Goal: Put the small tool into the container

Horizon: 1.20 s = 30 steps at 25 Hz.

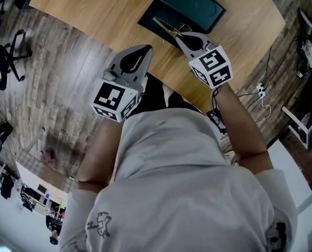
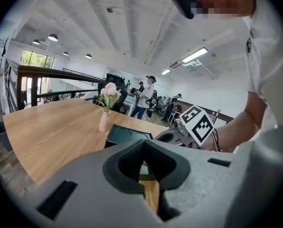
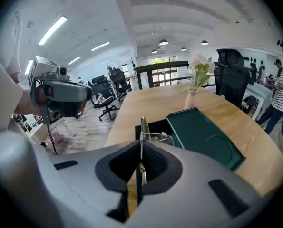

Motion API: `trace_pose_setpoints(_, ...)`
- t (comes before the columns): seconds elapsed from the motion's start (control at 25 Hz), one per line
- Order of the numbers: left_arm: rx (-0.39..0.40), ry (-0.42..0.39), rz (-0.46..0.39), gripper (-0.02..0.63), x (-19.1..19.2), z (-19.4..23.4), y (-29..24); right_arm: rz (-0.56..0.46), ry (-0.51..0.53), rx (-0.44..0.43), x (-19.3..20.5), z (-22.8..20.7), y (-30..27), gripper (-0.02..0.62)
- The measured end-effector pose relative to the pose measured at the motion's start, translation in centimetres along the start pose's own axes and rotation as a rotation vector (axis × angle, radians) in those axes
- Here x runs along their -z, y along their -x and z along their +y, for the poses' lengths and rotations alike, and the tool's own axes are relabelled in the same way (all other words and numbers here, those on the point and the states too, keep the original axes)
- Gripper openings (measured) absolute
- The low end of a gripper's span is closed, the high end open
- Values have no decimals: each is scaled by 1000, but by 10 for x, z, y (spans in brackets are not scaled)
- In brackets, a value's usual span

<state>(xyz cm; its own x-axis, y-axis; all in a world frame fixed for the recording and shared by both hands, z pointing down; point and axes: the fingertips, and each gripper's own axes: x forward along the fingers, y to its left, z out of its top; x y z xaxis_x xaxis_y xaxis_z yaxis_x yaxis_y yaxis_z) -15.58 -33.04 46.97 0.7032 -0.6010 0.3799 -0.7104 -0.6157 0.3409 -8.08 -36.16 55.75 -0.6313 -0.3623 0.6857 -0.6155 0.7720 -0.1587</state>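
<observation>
The right gripper (image 1: 183, 35) reaches over the near edge of the wooden table (image 1: 93, 9) with its claw clamped on the small tool (image 1: 169, 29), a thin metal piece with a gold-coloured arm. The tool sticks out beyond the jaw tips toward the far left. In the right gripper view it stands on edge between the pads, with its free end in front of the black opening of the container (image 1: 195, 4). Whether the tool touches the container I cannot tell.

The container is a dark green box on the far part of the table. Its black compartment is at the near left, and a flat green panel with a round recess lies beside it to the right.

The left gripper (image 1: 145, 50) hangs to the left of the right one, just off the table's near edge and above the floor. Its claw seems to be together at the tips, with nothing between the pads, and only a thin slit of table wood shows through lower down.

A pink vase of flowers (image 2: 105, 120) stands on the table beyond the container. The person wears a light shirt (image 1: 182, 182).
</observation>
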Motion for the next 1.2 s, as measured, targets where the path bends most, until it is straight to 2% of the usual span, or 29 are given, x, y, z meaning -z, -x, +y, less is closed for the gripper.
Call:
trace_pose_setpoints(0.28,7,16,33,6,15,11,-12,130,5,-8,28,-7,-38,9)
trace_pose_setpoints(0.6,-27,42,44,6,25,28,-9,217,8,-28,48,-8,-63,11)
trace_pose_setpoints(0.84,-40,44,47,6,28,34,-9,238,7,-17,55,-9,-69,20)
trace_pose_setpoints(0.96,-45,44,43,6,27,34,-11,226,0,-4,55,-15,-69,60)
trace_pose_setpoints(1.08,-42,44,45,6,27,31,-11,224,8,18,54,-21,-67,126)
trace_pose_setpoints(1.2,-40,41,46,6,28,26,-10,219,17,39,52,-26,-63,158)
